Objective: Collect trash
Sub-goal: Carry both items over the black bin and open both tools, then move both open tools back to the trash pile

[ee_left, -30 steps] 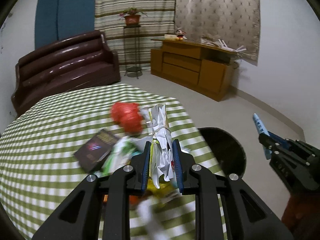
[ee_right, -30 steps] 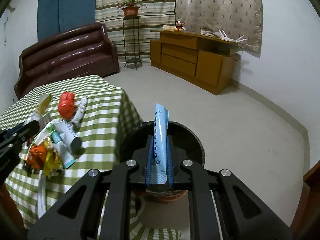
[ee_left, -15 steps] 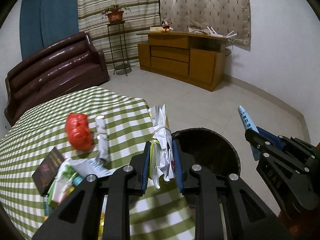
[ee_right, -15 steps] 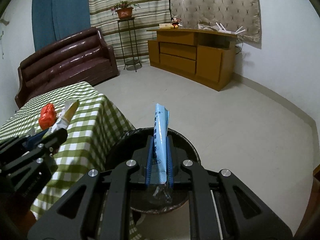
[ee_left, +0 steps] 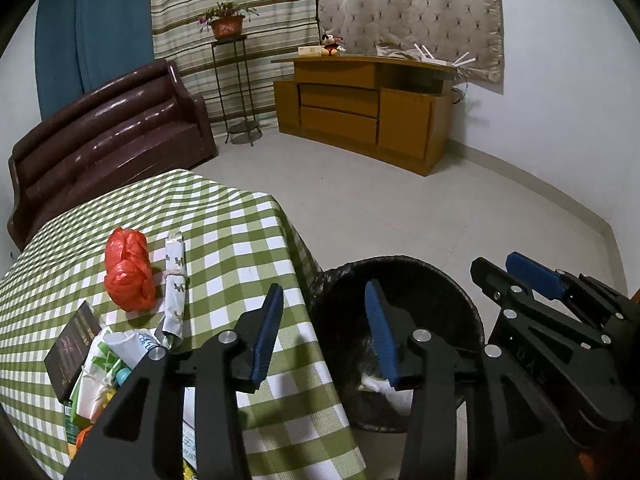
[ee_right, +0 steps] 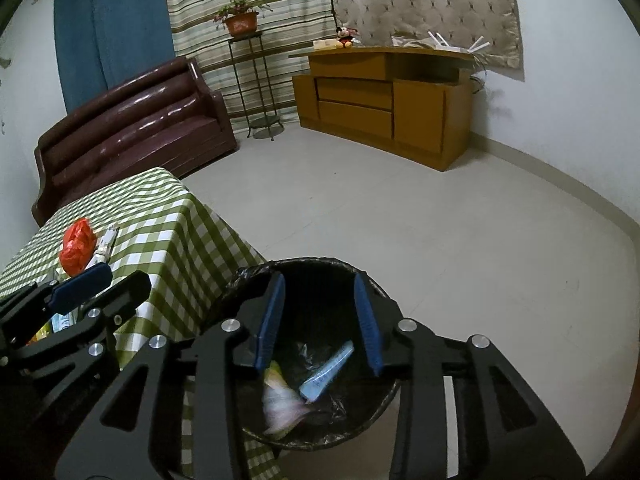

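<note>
A black bin (ee_right: 320,264) lined with a black bag stands on the floor beside the table. My right gripper (ee_right: 320,314) hangs over it, its jaws opening with nothing between them. Below, inside the bin, lie a light blue tube (ee_right: 328,368) and a blurred white and yellow wrapper (ee_right: 280,400). My left gripper (ee_left: 324,328) hovers at the bin's (ee_left: 400,260) left rim; its jaws are opening too, and nothing is between them. A red plastic bag (ee_left: 128,276), a rolled wrapper (ee_left: 176,280), a dark box (ee_left: 74,344) and a pile of wrappers (ee_left: 108,368) lie on the table.
The green checked tablecloth (ee_left: 240,248) hangs down at the corner next to the bin. A dark red sofa (ee_left: 112,136), a plant stand (ee_left: 236,92) and a wooden cabinet (ee_left: 360,108) stand along the far wall, with bare tiled floor (ee_left: 400,208) before them.
Both grippers moved from the table side to the bin and opened. The white wrapper left the left gripper and the blue tube left the right; both now lie in the bin.
</note>
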Action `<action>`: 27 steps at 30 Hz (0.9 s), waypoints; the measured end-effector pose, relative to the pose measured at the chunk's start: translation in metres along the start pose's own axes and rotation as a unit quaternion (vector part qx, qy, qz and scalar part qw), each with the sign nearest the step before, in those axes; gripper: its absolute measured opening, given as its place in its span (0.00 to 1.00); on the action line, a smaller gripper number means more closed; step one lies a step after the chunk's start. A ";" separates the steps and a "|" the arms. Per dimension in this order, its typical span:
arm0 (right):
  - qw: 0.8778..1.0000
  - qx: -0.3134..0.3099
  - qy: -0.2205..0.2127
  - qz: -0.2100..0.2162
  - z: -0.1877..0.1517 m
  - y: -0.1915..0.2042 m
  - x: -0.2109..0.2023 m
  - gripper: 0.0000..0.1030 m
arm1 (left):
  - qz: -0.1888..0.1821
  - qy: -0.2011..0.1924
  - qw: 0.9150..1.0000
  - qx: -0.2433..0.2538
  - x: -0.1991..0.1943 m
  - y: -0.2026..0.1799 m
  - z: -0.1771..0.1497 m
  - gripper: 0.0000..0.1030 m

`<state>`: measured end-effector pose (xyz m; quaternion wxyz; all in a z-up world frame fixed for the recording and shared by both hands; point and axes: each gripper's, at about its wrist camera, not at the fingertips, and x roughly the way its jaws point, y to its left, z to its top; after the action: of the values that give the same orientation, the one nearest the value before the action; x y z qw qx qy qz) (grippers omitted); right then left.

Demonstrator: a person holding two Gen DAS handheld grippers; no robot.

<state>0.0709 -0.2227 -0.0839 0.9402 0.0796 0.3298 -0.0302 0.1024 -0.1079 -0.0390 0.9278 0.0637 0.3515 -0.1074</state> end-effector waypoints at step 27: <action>1.000 -0.008 0.005 0.005 -0.031 0.057 -0.058 0.59 | 0.054 -0.003 0.998 -0.035 -0.079 0.085 -0.043 0.61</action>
<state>0.0129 -0.1606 -0.0639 0.9395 0.0740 0.3338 -0.0222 0.0377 -0.0045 -0.0149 0.9350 0.0497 0.3483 -0.0444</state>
